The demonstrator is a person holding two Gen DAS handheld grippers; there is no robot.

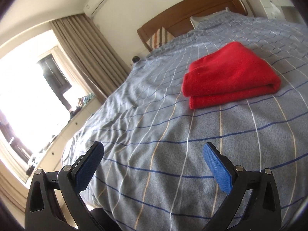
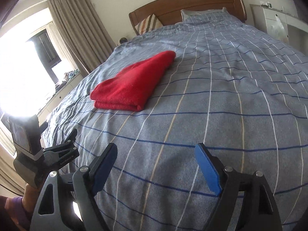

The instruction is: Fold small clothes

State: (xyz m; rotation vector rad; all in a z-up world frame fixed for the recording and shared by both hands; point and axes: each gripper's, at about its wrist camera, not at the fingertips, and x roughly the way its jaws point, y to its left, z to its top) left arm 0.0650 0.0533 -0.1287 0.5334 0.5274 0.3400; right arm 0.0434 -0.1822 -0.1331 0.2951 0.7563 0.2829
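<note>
A red garment (image 1: 230, 75) lies folded into a neat rectangle on the blue-grey checked bedspread (image 1: 173, 154). It also shows in the right wrist view (image 2: 132, 84), to the left of centre. My left gripper (image 1: 153, 149) is open and empty, held above the bedspread well short of the garment, which lies ahead and to its right. My right gripper (image 2: 156, 150) is open and empty, also short of the garment, which lies ahead and to its left. The left gripper's body (image 2: 48, 154) shows at the lower left of the right wrist view.
A wooden headboard (image 2: 188, 2) with a striped pillow (image 2: 148, 24) and a white pillow (image 2: 202, 12) stands at the far end. A window and beige curtains (image 1: 86, 52) are on the left, with a low cabinet (image 1: 63, 134) beside the bed. A white cabinet (image 2: 275, 23) stands at the far right.
</note>
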